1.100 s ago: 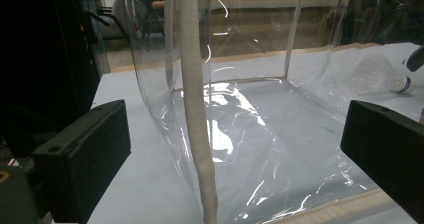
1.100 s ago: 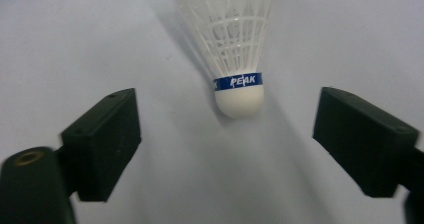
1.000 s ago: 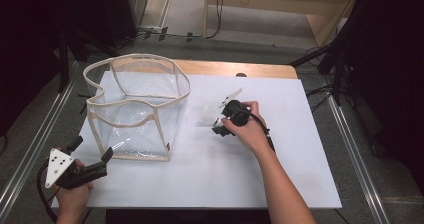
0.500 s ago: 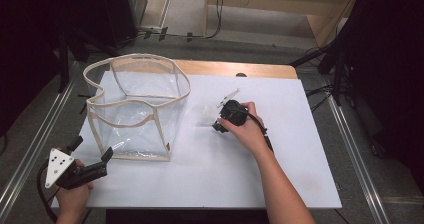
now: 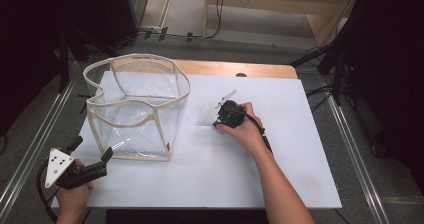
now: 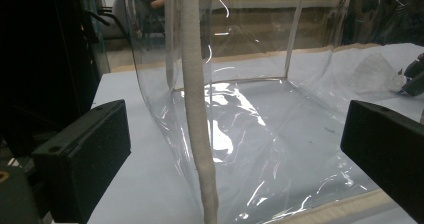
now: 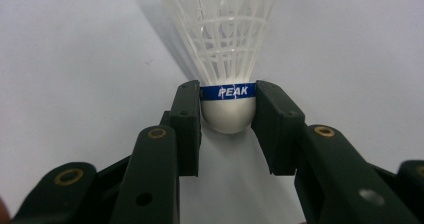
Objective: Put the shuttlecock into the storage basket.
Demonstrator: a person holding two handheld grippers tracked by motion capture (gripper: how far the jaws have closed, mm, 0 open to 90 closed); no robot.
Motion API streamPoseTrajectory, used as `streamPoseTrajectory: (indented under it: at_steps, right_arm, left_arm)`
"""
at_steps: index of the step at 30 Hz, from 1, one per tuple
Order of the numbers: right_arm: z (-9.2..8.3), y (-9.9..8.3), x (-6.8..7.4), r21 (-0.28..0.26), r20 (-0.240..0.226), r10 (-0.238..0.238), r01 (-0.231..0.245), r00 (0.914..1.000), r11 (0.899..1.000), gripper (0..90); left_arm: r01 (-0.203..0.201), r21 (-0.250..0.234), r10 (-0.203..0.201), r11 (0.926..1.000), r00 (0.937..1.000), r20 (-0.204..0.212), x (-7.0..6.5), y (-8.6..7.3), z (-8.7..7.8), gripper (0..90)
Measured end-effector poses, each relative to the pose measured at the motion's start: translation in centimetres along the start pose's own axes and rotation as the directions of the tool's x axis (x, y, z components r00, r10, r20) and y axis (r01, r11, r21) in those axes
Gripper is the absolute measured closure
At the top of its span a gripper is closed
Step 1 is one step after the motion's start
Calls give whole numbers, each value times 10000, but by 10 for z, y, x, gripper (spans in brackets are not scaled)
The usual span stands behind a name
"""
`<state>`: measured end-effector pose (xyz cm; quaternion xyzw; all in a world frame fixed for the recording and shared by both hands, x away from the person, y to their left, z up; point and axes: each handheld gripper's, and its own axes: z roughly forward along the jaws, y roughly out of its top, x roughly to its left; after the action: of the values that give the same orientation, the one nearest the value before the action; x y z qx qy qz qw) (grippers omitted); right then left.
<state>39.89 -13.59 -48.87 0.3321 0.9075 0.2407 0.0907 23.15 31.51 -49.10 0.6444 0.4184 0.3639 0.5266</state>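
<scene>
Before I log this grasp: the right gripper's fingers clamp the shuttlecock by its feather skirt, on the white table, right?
Not quite. In the right gripper view the right gripper has just been closing its fingers on the shuttlecock at its rounded white cork head, at the blue band, not the skirt. It lies on the white table.

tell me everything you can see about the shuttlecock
The shuttlecock is white, with a rounded cap-like head and a skirt of thin plastic-looking ribs that fans out away from the camera. A blue band around the head reads PEAK in white letters. It lies on its side on the white table, to the right of the clear bag and apart from it. The right gripper has just been closing on it, and both pads now sit against the head at the band.
</scene>
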Motion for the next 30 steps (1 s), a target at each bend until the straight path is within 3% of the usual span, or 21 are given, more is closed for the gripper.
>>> streamPoseTrajectory:
  at_steps: [8,30]
  right_arm:
    - [-10,0,-3,-461,-233,498,-509,9985,9976,624]
    - [-35,11,-1,-1314,-469,648,-705,9968,9888,625]
  left_arm:
    - [0,-9,0,10000,10000,-4,0,0,0,3]
    - [-47,1,47,10000,10000,3,0,0,0,3]
